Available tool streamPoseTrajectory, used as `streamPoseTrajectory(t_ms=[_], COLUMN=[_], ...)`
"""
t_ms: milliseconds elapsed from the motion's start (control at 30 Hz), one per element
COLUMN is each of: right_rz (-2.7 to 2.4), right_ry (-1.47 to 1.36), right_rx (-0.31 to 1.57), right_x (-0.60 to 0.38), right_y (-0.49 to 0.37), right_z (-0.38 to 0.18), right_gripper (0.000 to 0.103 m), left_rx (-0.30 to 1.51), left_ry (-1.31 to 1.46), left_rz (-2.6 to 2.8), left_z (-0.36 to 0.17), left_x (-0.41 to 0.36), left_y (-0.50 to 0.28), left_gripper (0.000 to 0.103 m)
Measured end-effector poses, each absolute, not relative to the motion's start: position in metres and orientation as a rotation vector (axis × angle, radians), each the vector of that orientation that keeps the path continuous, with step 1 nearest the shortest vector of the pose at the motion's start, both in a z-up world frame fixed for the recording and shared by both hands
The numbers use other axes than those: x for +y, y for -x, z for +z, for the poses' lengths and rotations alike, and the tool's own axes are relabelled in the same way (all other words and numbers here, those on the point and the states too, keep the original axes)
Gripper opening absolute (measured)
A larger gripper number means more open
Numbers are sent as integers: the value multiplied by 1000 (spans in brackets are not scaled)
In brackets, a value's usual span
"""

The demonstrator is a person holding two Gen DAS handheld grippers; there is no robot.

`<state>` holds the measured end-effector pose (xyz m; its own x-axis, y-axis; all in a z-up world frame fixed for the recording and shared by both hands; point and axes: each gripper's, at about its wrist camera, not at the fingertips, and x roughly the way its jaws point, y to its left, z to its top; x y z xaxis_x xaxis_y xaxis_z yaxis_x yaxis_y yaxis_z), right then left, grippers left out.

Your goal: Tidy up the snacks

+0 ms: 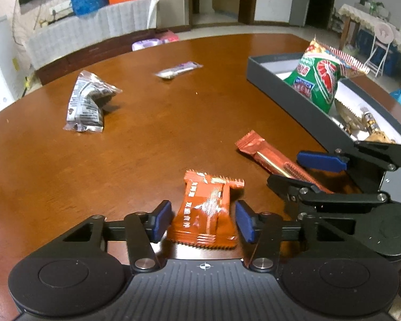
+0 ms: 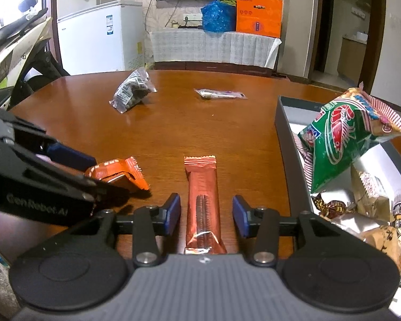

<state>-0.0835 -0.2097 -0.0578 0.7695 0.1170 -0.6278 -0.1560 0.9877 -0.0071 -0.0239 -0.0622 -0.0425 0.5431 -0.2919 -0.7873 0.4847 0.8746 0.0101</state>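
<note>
Two matte black handheld grippers: left gripper (image 1: pixel 203 220), right gripper (image 2: pixel 206 215). Blue rectangular pads (image 1: pixel 161 220) on the fingertips. Black linkage bars pinned with silver screws (image 1: pixel 144 263). Ribbed grey housing with small crosshair mark (image 1: pixel 204 266), flanked by round black discs. White "GenRobot.AI" lettering (image 2: pixel 36 204) along one side.

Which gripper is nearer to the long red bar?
Right. The right gripper straddles the long red bar, open. The left gripper sits beside it, straddling the orange packet.
</note>
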Motion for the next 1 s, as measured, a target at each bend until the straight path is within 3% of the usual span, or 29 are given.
streamPoseTrajectory(t_ms=[100, 233, 333, 1000], right_rz=[143, 154, 160, 116], right_ry=[61, 69, 85, 10], right_rx=[673, 670, 664, 559], right_x=[-209, -207, -204, -214], right_y=[83, 85, 87, 101], right_z=[-59, -59, -59, -38], right_gripper=[43, 28, 22, 22], left_rx=[883, 869, 854, 650], left_ry=[-239, -228, -244, -189], left_rz=[-461, -459, -462, -450], left_z=[-45, -46, -45, -14], left_x=[-62, -63, -66, -64], left_y=[24, 24, 26, 36], left_gripper=[51, 51, 46, 39])
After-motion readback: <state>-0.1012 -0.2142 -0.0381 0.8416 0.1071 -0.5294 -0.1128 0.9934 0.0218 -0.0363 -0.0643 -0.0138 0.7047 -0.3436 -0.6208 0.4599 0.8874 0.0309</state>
